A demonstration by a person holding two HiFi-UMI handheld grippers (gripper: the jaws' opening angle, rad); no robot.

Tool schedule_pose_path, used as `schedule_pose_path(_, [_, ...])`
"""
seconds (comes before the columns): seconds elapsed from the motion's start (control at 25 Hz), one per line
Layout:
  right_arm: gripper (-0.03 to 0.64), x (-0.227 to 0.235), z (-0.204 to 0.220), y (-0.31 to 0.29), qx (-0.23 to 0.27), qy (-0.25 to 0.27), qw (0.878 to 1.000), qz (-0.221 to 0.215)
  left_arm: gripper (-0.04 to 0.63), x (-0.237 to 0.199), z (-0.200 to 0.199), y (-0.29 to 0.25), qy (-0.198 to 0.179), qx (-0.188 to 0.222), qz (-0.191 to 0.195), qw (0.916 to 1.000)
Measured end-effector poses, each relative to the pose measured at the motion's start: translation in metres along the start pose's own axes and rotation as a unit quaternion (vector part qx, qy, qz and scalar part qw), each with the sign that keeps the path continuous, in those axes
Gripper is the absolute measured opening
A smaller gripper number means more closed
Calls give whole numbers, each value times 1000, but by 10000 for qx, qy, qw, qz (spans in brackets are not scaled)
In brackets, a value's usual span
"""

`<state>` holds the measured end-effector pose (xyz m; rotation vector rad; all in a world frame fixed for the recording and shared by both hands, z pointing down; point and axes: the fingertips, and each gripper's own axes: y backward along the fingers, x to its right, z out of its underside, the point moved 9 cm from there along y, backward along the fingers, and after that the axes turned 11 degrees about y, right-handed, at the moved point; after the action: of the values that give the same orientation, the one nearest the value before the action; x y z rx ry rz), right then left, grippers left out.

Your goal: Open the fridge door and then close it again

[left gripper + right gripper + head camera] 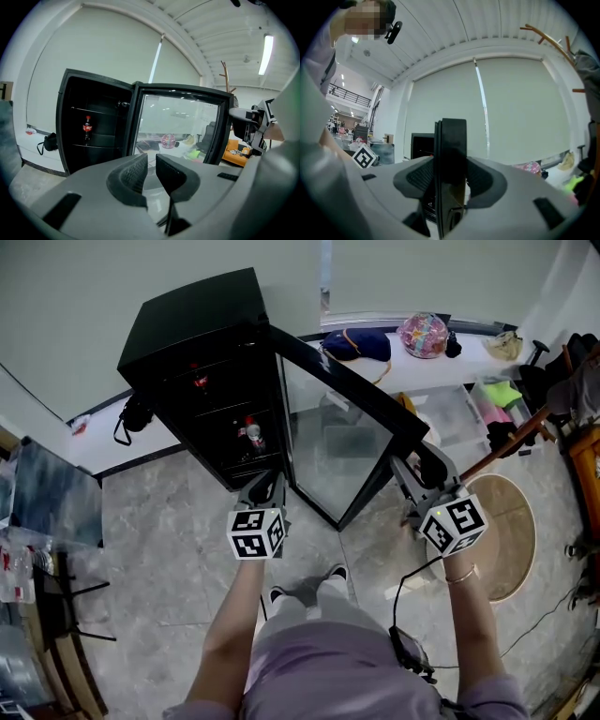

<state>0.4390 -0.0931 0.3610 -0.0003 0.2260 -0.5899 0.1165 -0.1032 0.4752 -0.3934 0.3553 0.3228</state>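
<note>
Head view first: the black fridge (pixel 192 329) stood against the wall with its glass fridge door (pixel 342 442) swung wide out to the right. The right gripper (pixel 420 474) was at the door's free edge, and the left gripper (pixel 266 486) hung in front of the open cabinet, apart from it. Red-labelled things (pixel 250 433) showed on the dark shelves, too small to name from up there.

Left gripper view next: its jaws (pixel 151 164) were nearly together with a thin gap between them and nothing in it. Inside the fridge (pixel 77 122) one cola bottle (pixel 87 127) stood upright on a shelf; the rest of that side looked bare. The door (pixel 178 122) stood edge-on just right of the opening.

Right gripper view last: the jaws (pixel 450 173) were wide and clamped on the door's thick black edge (pixel 452 140), pads on either face.

Now the worries, as I judged them. That hold sat on a smooth slab edge, so a quick swing could have pulled the door out of the jaws and let it bang. A hard shut might have toppled the lone bottle. And the idle left gripper sat close to the opening, so the closing door could have caught it.
</note>
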Motion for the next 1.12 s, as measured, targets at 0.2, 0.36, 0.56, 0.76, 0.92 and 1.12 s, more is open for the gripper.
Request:
schedule_pose_path(0.2, [213, -39, -8, 8, -38, 60, 10000, 5, 52, -20, 1, 27, 12, 14, -11, 10000])
schedule_pose_path(0.36, [207, -71, -16, 9, -122, 106, 9999, -31, 52, -34, 1, 49, 21, 54, -15, 10000])
schedule_pose_path(0.56, [207, -110, -28, 7, -199, 168, 9995, -182, 52, -52, 1, 78, 47, 115, -111, 9999])
schedule_pose_path(0.76, [212, -142, -37, -2, -203, 263, 9989, -329, 52, -72, -1, 106, 81, 240, -250, 9994])
schedule_pose_path(0.92, [215, -165, -41, -10, -141, 279, 9984, -463, 52, -85, -1, 126, 41, 266, -344, 9990])
schedule_pose_path(1.12, [209, -190, -47, -19, -127, 437, 9968, -649, 52, -101, 5, 147, 135, 321, -469, 9983])
